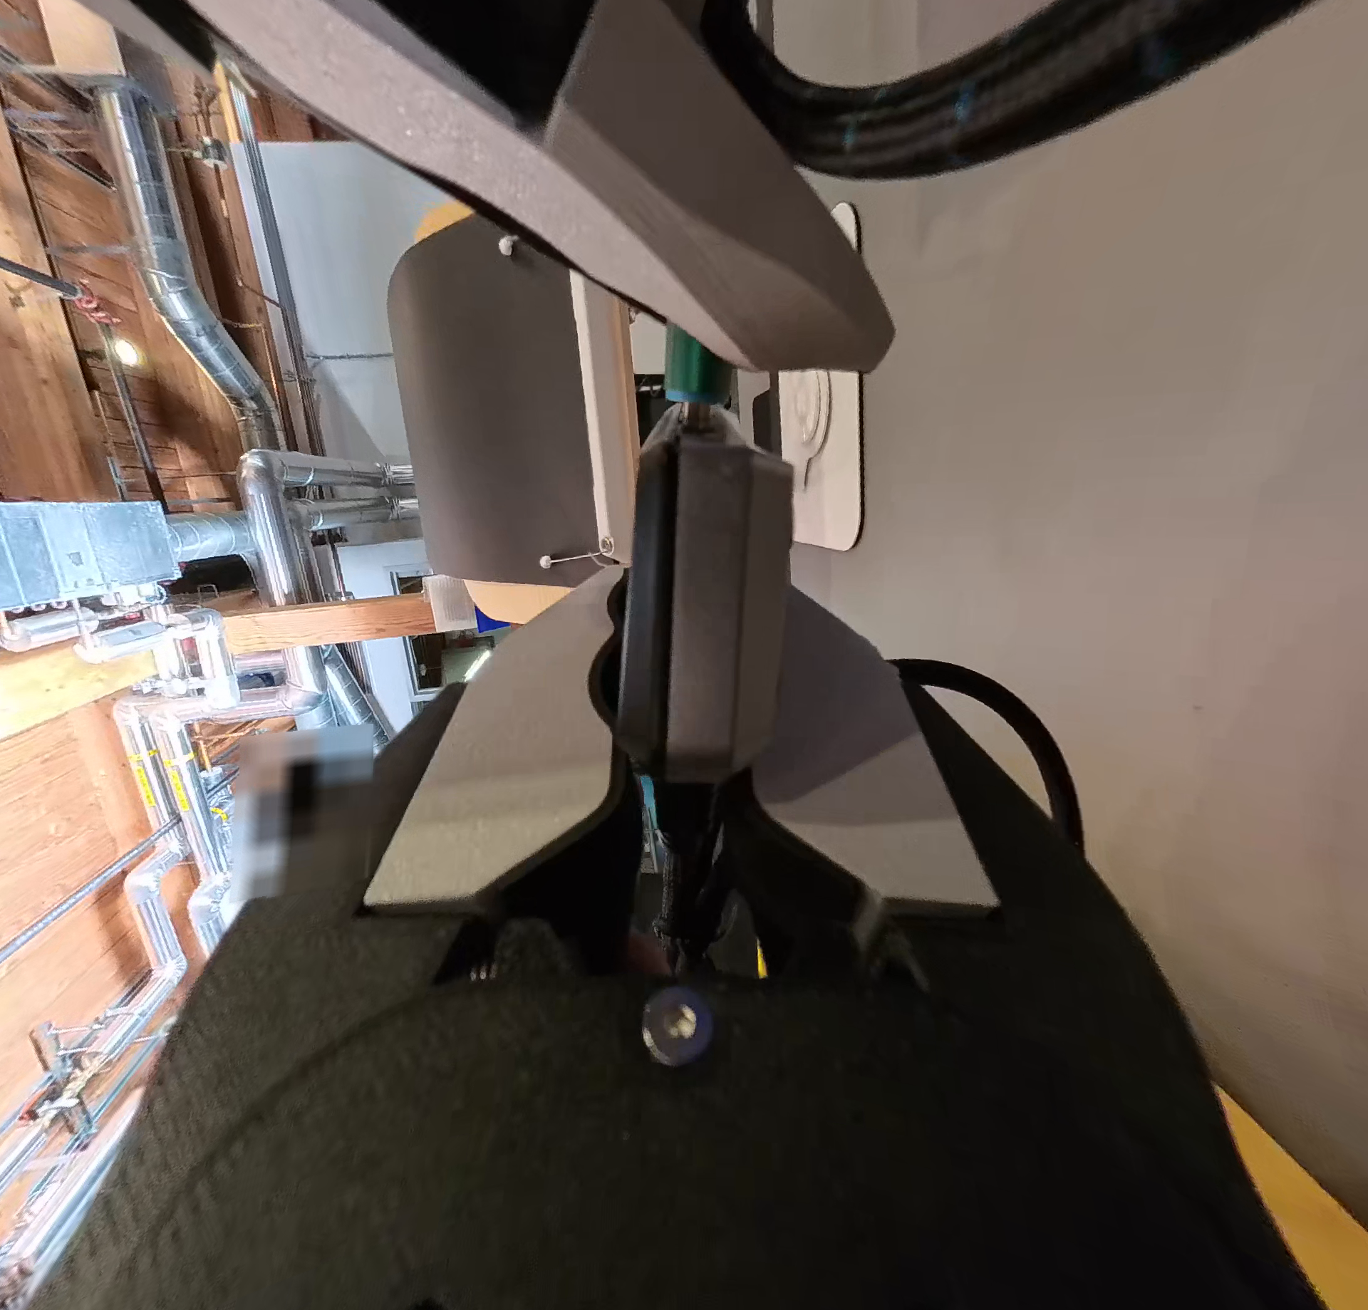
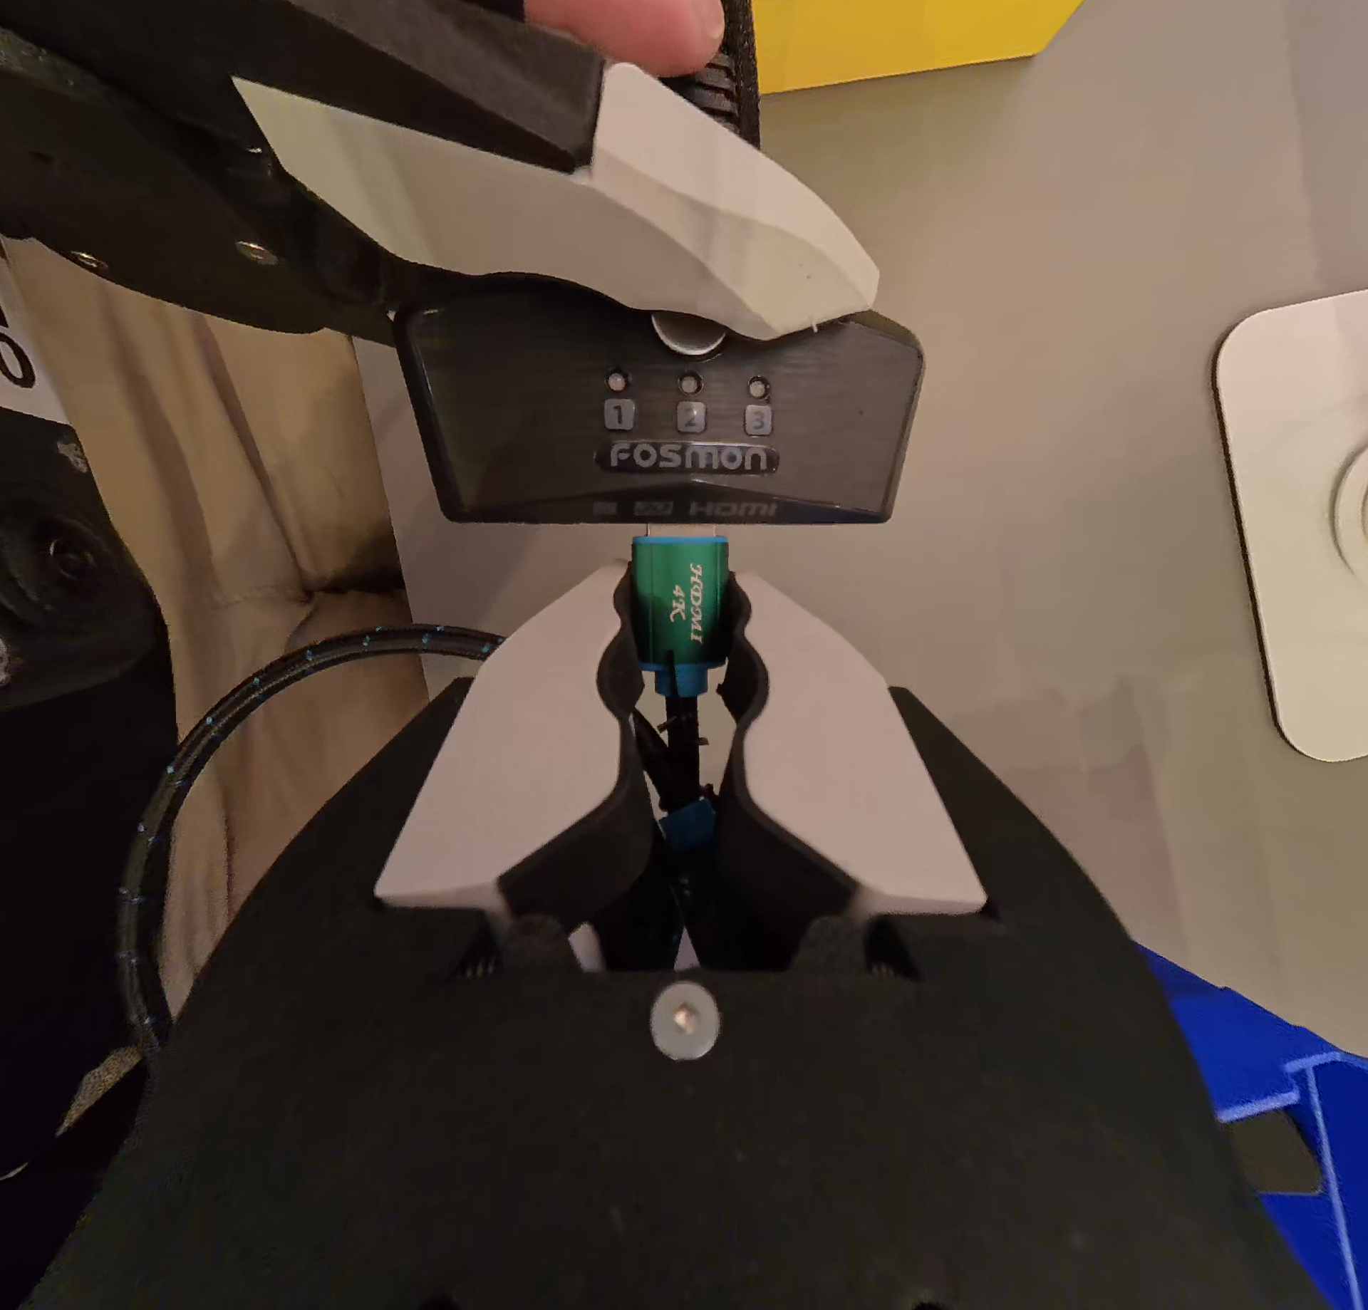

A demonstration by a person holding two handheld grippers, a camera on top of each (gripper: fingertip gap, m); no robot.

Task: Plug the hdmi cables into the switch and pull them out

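My left gripper [image 1: 703,608] is shut on the black HDMI switch [image 1: 703,593], seen edge-on between its jaws. In the right wrist view the switch [image 2: 666,423] shows its top face with three numbered lights, pinched from above by the left gripper's white finger [image 2: 666,223]. My right gripper [image 2: 681,575] is shut on a green HDMI plug [image 2: 677,608]. The plug's metal tip sits in the switch's middle port, with a thin sliver of metal still showing. The plug [image 1: 692,368] shows past the switch in the left wrist view. Its black braided cable [image 2: 222,690] loops left.
The grey table [image 2: 1036,386] carries a white square pad [image 2: 1303,534]. A yellow bin [image 2: 888,9] stands behind and a blue bin [image 2: 1244,1052] at the lower right. A thumb [image 2: 629,9] rests on the left gripper. Beige cloth [image 2: 259,497] lies at the left.
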